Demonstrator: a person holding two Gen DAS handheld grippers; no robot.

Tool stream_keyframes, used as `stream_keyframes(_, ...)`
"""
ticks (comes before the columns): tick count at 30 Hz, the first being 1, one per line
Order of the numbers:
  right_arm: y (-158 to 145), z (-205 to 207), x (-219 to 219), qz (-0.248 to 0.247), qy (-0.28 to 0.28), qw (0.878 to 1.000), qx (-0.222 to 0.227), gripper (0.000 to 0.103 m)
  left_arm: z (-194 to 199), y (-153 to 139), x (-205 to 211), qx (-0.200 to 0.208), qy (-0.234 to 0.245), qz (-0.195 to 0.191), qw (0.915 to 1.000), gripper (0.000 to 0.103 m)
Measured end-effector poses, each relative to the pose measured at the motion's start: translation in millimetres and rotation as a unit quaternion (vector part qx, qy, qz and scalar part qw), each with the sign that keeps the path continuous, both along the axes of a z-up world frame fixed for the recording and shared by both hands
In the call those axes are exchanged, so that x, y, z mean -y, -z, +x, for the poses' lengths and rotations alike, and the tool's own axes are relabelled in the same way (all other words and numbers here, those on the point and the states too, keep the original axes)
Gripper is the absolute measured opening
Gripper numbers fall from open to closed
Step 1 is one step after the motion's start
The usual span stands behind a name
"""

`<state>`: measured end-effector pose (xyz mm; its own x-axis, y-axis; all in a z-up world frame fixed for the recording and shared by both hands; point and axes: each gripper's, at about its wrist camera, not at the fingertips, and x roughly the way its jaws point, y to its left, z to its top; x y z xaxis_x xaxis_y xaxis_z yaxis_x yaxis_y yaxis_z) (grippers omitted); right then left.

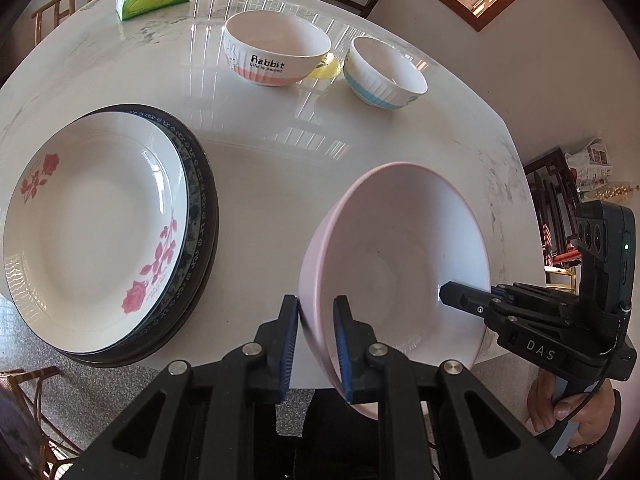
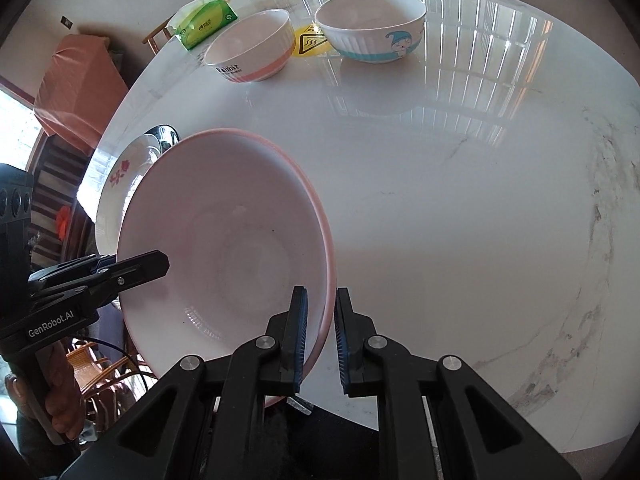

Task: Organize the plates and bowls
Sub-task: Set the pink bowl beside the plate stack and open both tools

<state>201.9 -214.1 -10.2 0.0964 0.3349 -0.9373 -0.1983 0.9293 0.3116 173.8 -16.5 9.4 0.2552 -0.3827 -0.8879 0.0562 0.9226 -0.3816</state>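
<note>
Care is needed with the pink bowl (image 1: 400, 264), which is held up over the near edge of the white table (image 1: 256, 184), tipped on its side. It is pinched on its left rim by the left gripper (image 1: 316, 340) and on its right rim by the right gripper (image 2: 322, 336). Both grips should be kept tight and moved together. Both claws are pointed steeply down. The stacked plates (image 1: 96, 216) sit left, and two small bowls (image 1: 276, 48) sit far.

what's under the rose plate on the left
The rose plate sits on a dark plate with a patterned rim, possibly more than one. Only that rim shows; its middle is covered.
</note>
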Motion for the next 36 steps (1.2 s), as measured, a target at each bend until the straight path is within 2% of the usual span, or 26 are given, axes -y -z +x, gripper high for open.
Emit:
stream_keyframes(9, 6.7, 1.2, -4.5, -0.007, 0.0, 1.0, -0.008, 0.014, 3.0, 10.4, 1.0, 0.004, 0.002, 0.004, 1.0, 0.017)
stream_keyframes(13, 4.3, 1.3, -5.3, -0.003, -0.002, 1.0, -0.002, 0.015, 3.3, 10.3, 5.2, 0.012, 0.015, 0.011, 0.9998, 0.032)
stream_keyframes(18, 0.8, 0.3, -5.6, 0.001, 0.002, 1.0, 0.009, 0.018, 3.4, 8.8, 4.2, 0.019, 0.025, 0.018, 0.9994, 0.032)
stream_keyframes(21, -10.7, 0.1, -1.0, 0.007, 0.004, 1.0, 0.03, 0.018, 1.2, 1.5, 0.3, 0.032, 0.025, 0.031, 0.9987, 0.034)
stream_keyframes(23, -22.4, 1.1, 5.3, 0.019, 0.01, 0.999, 0.043, 0.019, -0.1, -5.9, -2.5, 0.045, 0.027, 0.033, 0.9981, 0.041)
stream_keyframes(25, -35.1, 3.3, 10.9, 0.031, 0.013, 0.998, 0.054, 0.024, -1.6, -15.1, -7.3, 0.059, 0.025, 0.033, 0.9974, 0.055)
stream_keyframes(26, -40.9, 4.8, 13.4, 0.035, 0.014, 0.998, 0.059, 0.025, -1.5, -20.6, -9.8, 0.065, 0.025, 0.03, 0.9971, 0.057)
stream_keyframes(29, -56.1, 11.2, 17.4, 0.048, 0.02, 0.996, 0.07, 0.026, 2.4, -37.3, -17.9, 0.084, 0.021, 0.023, 0.996, 0.059)
stream_keyframes(32, -67.3, 20.5, 16.4, 0.055, 0.02, 0.995, 0.076, 0.026, 14.2, -50.5, -26.6, 0.085, 0.017, 0.01, 0.9962, 0.059)
stream_keyframes(36, -71.4, 39.0, 13.3, 0.074, 0.026, 0.995, 0.064, 0.026, 34.9, -64.6, -31.9, 0.089, 0.015, 0.004, 0.9959, 0.059)
